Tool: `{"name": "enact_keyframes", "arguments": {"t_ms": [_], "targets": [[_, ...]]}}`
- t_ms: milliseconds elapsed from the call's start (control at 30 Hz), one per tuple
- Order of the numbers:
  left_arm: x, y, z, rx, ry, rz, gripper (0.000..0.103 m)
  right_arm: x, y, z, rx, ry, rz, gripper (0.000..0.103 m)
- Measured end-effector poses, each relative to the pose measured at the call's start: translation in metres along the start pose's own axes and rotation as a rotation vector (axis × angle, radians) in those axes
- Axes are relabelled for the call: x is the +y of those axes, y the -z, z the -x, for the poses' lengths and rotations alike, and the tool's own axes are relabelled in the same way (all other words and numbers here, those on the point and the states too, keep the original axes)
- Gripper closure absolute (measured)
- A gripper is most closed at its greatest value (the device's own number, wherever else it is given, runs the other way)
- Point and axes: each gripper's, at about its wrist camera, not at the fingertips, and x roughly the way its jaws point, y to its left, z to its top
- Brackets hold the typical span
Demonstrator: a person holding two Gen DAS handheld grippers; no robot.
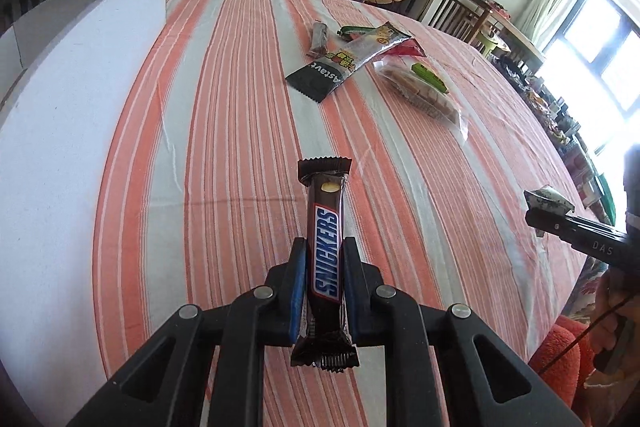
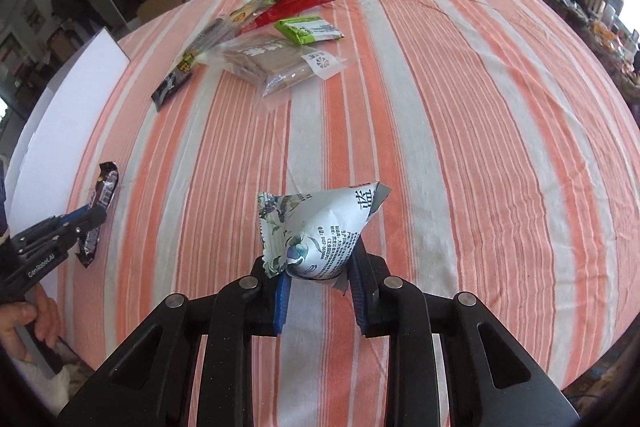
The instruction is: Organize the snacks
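Both tongs loaded: left gripper (image 1: 324,279) clamped on a Snickers bar (image 1: 326,251), its long axis running forward between the pads; right gripper (image 2: 318,281) pinching a white floral pouch (image 2: 316,227), tip raised. Remaining snack pile (image 2: 264,43) lies ahead toward the striped tablecloth's (image 2: 460,107) far edge, nearer the left-hand white board (image 1: 72,115).

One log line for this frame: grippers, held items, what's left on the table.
left gripper: shut on Snickers bar | right gripper: shut on white snack pouch | snack pile: on striped tablecloth

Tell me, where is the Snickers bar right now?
The Snickers bar is clamped in the left gripper, lifted over the striped tablecloth, beside the white box.
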Motion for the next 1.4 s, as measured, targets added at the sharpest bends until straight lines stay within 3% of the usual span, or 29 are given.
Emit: {"name": "enact_keyframes", "arguments": {"t_ms": [233, 367, 467, 567, 700, 733, 767, 800, 833, 867, 933, 1000, 1067, 1133, 1267, 1333, 1400], "targets": [[-0.007, -0.003, 0.089, -0.100, 0.185, 0.072, 0.087, 0.044, -0.009, 0.045, -0.057, -0.100, 0.056, 0.076], [0.017, -0.013, 0.158, -0.189, 0.186, 0.108, 0.087, 0.108, -0.025, 0.082, -0.113, -0.232, 0.147, 0.076], [0.059, -0.017, 0.205, -0.248, 0.092, 0.160, 0.087, 0.173, -0.037, 0.102, -0.141, -0.351, 0.245, 0.076], [0.109, -0.020, 0.233, -0.293, -0.082, 0.217, 0.087, 0.240, -0.040, 0.109, -0.114, -0.474, 0.341, 0.076], [0.172, -0.015, 0.235, -0.285, -0.309, 0.279, 0.086, 0.319, -0.029, 0.093, -0.035, -0.585, 0.437, 0.076], [0.184, -0.013, 0.229, -0.271, -0.376, 0.286, 0.084, 0.336, -0.023, 0.085, -0.005, -0.610, 0.452, 0.072], [0.194, -0.009, 0.222, -0.256, -0.432, 0.295, 0.071, 0.350, -0.019, 0.076, 0.031, -0.620, 0.467, 0.062], [0.206, -0.002, 0.217, -0.241, -0.478, 0.315, 0.048, 0.361, -0.014, 0.067, 0.069, -0.628, 0.478, 0.052], [0.211, 0.003, 0.213, -0.237, -0.505, 0.337, 0.038, 0.365, -0.011, 0.061, 0.086, -0.629, 0.476, 0.037], [0.213, 0.008, 0.213, -0.247, -0.512, 0.354, 0.026, 0.365, -0.009, 0.059, 0.084, -0.625, 0.469, 0.037], [0.207, 0.018, 0.212, -0.291, -0.489, 0.361, 0.022, 0.350, -0.009, 0.060, 0.056, -0.624, 0.464, 0.037], [0.188, 0.018, 0.210, -0.308, -0.457, 0.340, 0.019, 0.324, -0.014, 0.063, -0.011, -0.549, 0.444, 0.035], [0.157, 0.012, 0.208, -0.329, -0.380, 0.299, 0.018, 0.284, -0.022, 0.062, -0.098, -0.437, 0.401, 0.030], [0.114, 0.005, 0.205, -0.343, -0.285, 0.225, 0.010, 0.233, -0.025, 0.052, -0.161, -0.284, 0.330, 0.026], [0.027, -0.007, 0.172, -0.282, -0.069, 0.030, 0.002, 0.111, -0.011, 0.013, -0.192, 0.052, 0.117, 0.026], [-0.011, -0.008, 0.134, -0.233, -0.025, -0.056, 0.001, 0.052, -0.001, 0.001, -0.170, 0.182, -0.014, 0.026], [-0.044, -0.014, 0.087, -0.192, -0.023, -0.123, 0.001, 0.008, 0.007, -0.004, -0.152, 0.228, -0.120, 0.026]]}}
